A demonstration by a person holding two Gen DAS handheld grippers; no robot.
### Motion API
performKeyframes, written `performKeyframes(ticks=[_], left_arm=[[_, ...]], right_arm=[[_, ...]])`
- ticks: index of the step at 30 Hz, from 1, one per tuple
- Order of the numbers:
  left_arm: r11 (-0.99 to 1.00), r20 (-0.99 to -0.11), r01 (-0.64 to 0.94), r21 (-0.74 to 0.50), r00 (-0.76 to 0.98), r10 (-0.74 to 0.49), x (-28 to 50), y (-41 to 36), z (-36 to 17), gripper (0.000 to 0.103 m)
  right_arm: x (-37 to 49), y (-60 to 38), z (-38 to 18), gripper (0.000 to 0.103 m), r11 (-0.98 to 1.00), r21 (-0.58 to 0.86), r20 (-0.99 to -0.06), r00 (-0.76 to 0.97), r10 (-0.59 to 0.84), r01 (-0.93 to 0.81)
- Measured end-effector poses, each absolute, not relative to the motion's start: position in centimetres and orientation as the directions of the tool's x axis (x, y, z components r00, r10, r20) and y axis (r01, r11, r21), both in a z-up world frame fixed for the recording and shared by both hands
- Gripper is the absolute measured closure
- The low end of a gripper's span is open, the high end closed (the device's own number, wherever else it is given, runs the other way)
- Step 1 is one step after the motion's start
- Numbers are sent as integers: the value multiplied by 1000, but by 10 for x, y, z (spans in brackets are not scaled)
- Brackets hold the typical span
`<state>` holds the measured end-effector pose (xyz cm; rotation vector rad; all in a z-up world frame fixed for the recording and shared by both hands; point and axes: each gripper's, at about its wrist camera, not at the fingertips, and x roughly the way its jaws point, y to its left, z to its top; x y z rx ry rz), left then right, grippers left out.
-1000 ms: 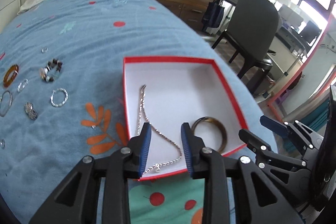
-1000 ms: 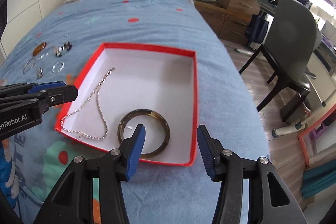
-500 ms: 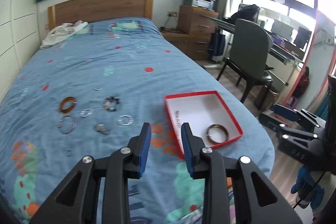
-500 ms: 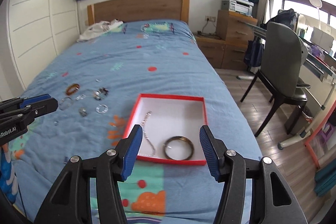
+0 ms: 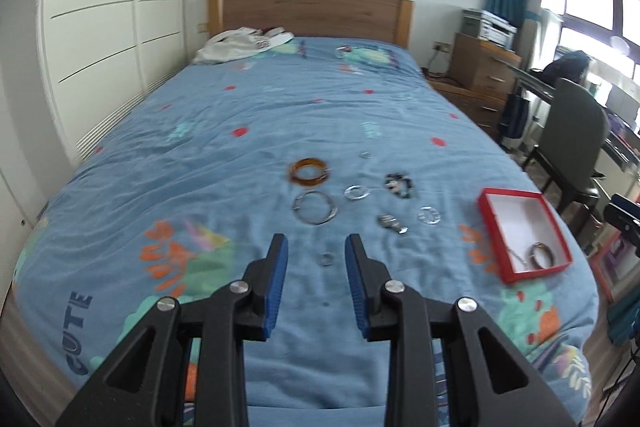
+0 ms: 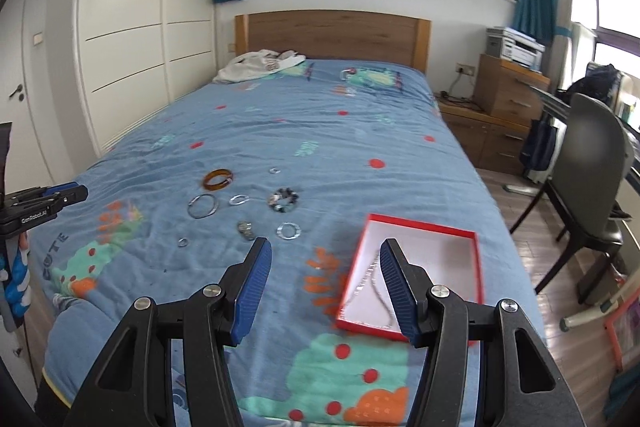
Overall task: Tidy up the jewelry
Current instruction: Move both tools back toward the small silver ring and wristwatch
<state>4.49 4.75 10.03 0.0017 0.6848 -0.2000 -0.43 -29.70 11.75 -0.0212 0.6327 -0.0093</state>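
Loose jewelry lies on the blue bedspread: an amber bangle (image 5: 309, 171), a large silver bangle (image 5: 315, 207), a beaded bracelet (image 5: 398, 184), silver hoops and a small ring (image 5: 326, 259). My left gripper (image 5: 316, 241) hovers open above that ring, holding nothing. The red box (image 5: 512, 191) sits to the right with a dark bangle (image 5: 542, 254) and a chain inside. My right gripper (image 6: 326, 247) is open and empty, high over the bed beside the red box (image 6: 420, 223). The silver chain (image 6: 372, 283) shows in it; the dark bangle is hidden behind a finger.
A white garment (image 6: 260, 65) lies by the wooden headboard. To the right of the bed stand a wooden dresser (image 6: 508, 99) and a dark chair (image 6: 588, 163). White wardrobe doors line the left wall. The bedspread's near edge runs under both grippers.
Both grippers have pulled back and up from the red box. The left one swung left, so the loose jewelry is now ahead of it and the box off to the right.
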Motion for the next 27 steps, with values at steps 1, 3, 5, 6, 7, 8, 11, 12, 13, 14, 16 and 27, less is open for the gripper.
performKeyframes(ticks=[1,3,5,6,7,8,11,12,13,14,16,27], left_arm=[[983,-635,173,-67,752,-176,45,56,93,75],[985,-651,154,-73,741,-164,50,66,80,75],[986,-667,142,-87,727,-163,54,66,68,75],[986,-676,137,-95,718,-165,58,65,60,75],[986,-687,134,-104,707,-168,61,64,52,75],[985,-698,133,-109,695,-171,65,60,44,75],[983,-720,132,-125,669,-182,74,43,26,75],[983,-727,132,-130,661,-185,79,37,20,75],[982,-734,132,-133,653,-187,84,31,13,75],[982,-740,131,-139,645,-191,89,25,6,75],[981,-750,126,-147,633,-194,99,14,-6,75],[979,-763,85,-183,616,-196,156,-5,-61,75]], right_arm=[[-2,-293,115,47,1000,-19,-594,805,-4,-9],[7,-284,106,47,999,-7,-605,796,26,-38],[18,-274,95,47,998,4,-619,783,55,-67],[22,-272,90,47,997,9,-625,778,66,-77],[24,-269,87,47,996,12,-629,774,72,-83],[31,-267,80,47,996,22,-637,766,85,-92],[47,-261,66,47,993,42,-649,753,110,-108],[52,-258,62,47,992,48,-653,748,117,-112],[57,-257,56,47,991,56,-657,743,126,-118],[65,-255,51,47,990,66,-661,737,138,-126],[79,-252,40,48,987,81,-670,725,159,-141],[171,-222,-30,57,956,160,-726,627,283,-246]])
